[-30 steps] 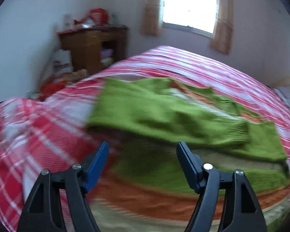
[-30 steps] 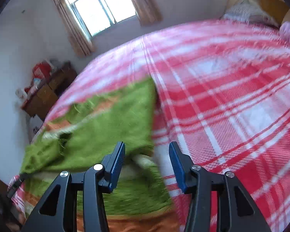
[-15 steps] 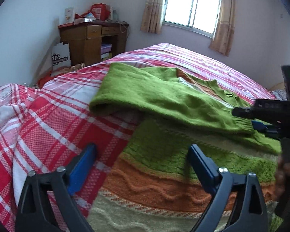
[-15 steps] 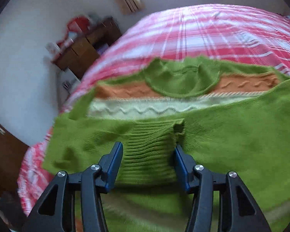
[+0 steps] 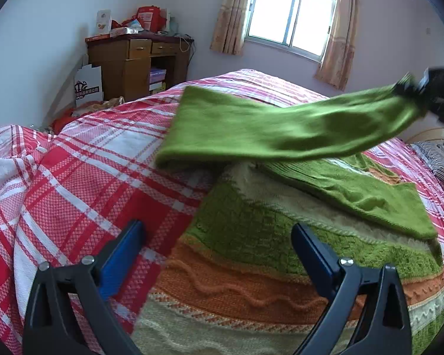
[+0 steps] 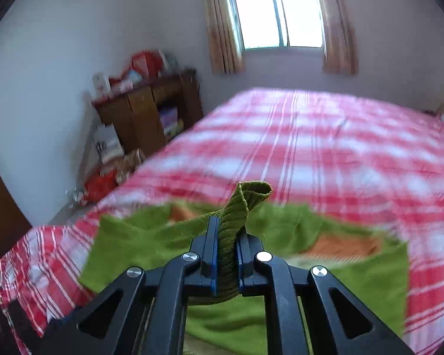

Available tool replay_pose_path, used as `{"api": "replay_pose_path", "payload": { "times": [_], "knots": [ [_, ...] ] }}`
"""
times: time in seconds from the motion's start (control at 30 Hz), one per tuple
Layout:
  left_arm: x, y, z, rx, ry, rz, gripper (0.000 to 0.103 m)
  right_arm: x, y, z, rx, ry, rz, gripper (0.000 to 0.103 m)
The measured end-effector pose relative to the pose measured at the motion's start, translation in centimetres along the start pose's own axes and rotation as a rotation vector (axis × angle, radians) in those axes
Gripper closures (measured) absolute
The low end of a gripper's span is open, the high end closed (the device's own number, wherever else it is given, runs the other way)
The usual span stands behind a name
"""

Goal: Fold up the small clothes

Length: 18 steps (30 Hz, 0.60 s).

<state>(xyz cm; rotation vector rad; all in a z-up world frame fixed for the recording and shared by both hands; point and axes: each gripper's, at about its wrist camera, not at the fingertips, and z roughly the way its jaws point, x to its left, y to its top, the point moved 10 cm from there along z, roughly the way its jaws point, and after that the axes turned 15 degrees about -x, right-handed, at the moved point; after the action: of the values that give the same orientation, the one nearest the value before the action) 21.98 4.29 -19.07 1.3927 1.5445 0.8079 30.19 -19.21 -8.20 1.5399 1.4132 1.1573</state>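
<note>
At the left, a wooden desk point(image 5: 139, 62) stood against the wall beside the bed point(image 5: 83, 177) with its red checked cover. The left gripper point(image 5: 219, 247) hovered low over the near edge of the green, orange and cream sweater point(image 5: 251, 266), which lay spread on the bed. Its jaws had just been opening and stood wide apart, with the knit below them but nothing pressed between the blue pads point(image 5: 121, 257). Further right, one green sleeve point(image 5: 281, 127) stretched up off the sweater, lifted clear of the bed. At its far end the right gripper point(image 6: 226, 254) had just clamped down, and the ribbed cuff point(image 6: 245, 198) was pinched between its jaws, poking out past the tips. A curtained window point(image 5: 290, 32) lit the back wall.
</note>
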Motion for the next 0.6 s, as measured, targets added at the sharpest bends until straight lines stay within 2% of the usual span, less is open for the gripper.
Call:
{"api": "replay_pose_path", "payload": {
  "times": [0.13,0.23,0.37,0.4,0.53,0.6],
  "knots": [
    [-0.1,0.0,0.1,-0.003,-0.001,-0.002,0.002,-2.8,3.0,-2.5,-0.059,-0.030,-0.001,0.094],
    [-0.1,0.0,0.1,-0.001,0.006,0.007,0.002,-6.2,2.5,-3.7,-0.051,-0.090,-0.030,0.094],
    [-0.1,-0.1,0.1,0.000,0.009,0.010,0.002,-11.5,-1.6,-3.7,0.027,-0.187,-0.034,0.094],
    [-0.1,-0.1,0.2,0.001,0.010,0.011,0.002,-12.3,-2.9,-3.5,0.053,-0.170,-0.046,0.094],
    [-0.1,-0.1,0.3,0.003,0.019,0.022,0.002,-15.7,-8.9,-2.3,0.174,-0.210,-0.058,0.094],
    [0.0,-0.2,0.3,0.004,0.021,0.024,0.002,-16.9,-12.0,-1.9,0.242,-0.206,-0.032,0.086]
  ]
}}
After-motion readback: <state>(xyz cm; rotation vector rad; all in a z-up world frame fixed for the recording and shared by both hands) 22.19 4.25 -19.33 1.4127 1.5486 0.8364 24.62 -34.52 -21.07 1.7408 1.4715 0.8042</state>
